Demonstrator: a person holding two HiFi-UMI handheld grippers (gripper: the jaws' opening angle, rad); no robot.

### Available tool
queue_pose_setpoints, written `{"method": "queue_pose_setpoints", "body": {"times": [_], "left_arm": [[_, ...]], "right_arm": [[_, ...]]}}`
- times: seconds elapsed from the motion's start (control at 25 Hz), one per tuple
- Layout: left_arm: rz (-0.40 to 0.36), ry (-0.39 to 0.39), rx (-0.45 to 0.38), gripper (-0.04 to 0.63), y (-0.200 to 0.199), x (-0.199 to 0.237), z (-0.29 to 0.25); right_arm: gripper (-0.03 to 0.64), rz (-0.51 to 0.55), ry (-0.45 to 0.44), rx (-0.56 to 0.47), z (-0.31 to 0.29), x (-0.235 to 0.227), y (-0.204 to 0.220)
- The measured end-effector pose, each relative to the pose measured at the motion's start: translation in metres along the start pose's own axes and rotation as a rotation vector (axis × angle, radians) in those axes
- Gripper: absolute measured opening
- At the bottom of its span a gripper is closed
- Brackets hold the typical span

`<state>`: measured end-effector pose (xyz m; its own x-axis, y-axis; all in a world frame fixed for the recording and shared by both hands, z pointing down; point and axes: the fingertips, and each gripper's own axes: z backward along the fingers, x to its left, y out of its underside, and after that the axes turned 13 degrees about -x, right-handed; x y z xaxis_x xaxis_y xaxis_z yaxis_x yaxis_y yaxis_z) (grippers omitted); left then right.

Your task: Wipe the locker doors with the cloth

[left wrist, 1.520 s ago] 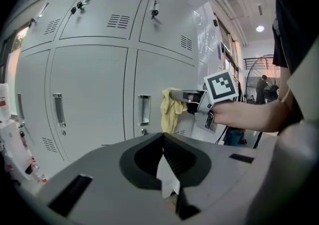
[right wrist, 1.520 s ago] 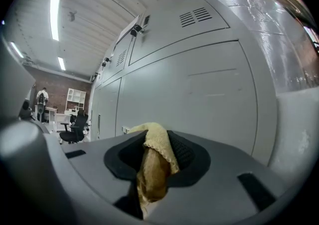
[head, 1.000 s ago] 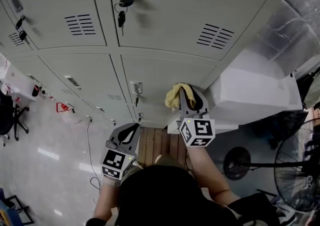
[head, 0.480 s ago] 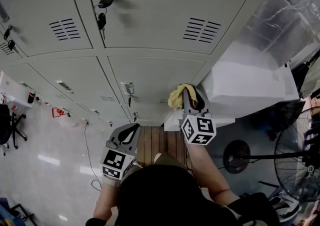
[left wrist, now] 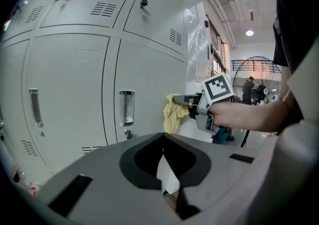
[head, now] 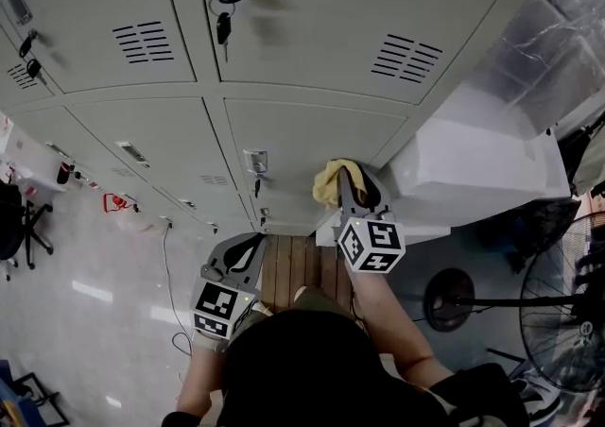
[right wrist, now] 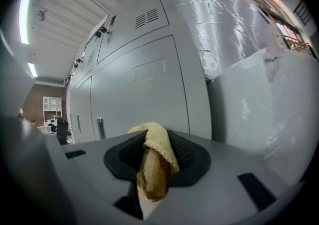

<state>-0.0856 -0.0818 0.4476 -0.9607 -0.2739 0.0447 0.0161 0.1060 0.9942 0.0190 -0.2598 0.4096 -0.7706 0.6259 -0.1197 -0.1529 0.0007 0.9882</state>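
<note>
Pinching the cloth (head: pixel 330 181) in my right gripper (head: pixel 354 191) by the locker door (head: pixel 301 140) at twelve o'clock, left gripper (head: pixel 245 247) jaws pressed together empty, I judge most wiping remains.

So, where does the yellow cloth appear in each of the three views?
Head view: yellow cloth just below centre, in the right gripper.
Left gripper view: cloth right of centre, by the locker door.
Right gripper view: cloth low centre, clamped between the jaws.
Shared landmark: the door handle left of it.
</note>
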Motion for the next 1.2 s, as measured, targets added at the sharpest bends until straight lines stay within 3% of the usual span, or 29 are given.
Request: {"method": "queue_pose_setpoints", "body": {"times": [0.24, 0.72, 1.2], "left_arm": [[0.013, -0.064, -0.006, 0.009, 0.002, 0.017, 0.019], [0.034, -0.2, -0.016, 0.009, 0.005, 0.044, 0.056], [0.035, -0.262, -0.008, 0.009, 0.007, 0.046, 0.074]], "right_arm": [[0.114, -0.013, -0.072, 0.015, -0.015, 0.034, 0.007], [0.115, -0.006, -0.047, -0.016, -0.02, 0.043, 0.009], [0.115, -0.026, -0.233, 0.001, -0.039, 0.11, 0.014]]}}
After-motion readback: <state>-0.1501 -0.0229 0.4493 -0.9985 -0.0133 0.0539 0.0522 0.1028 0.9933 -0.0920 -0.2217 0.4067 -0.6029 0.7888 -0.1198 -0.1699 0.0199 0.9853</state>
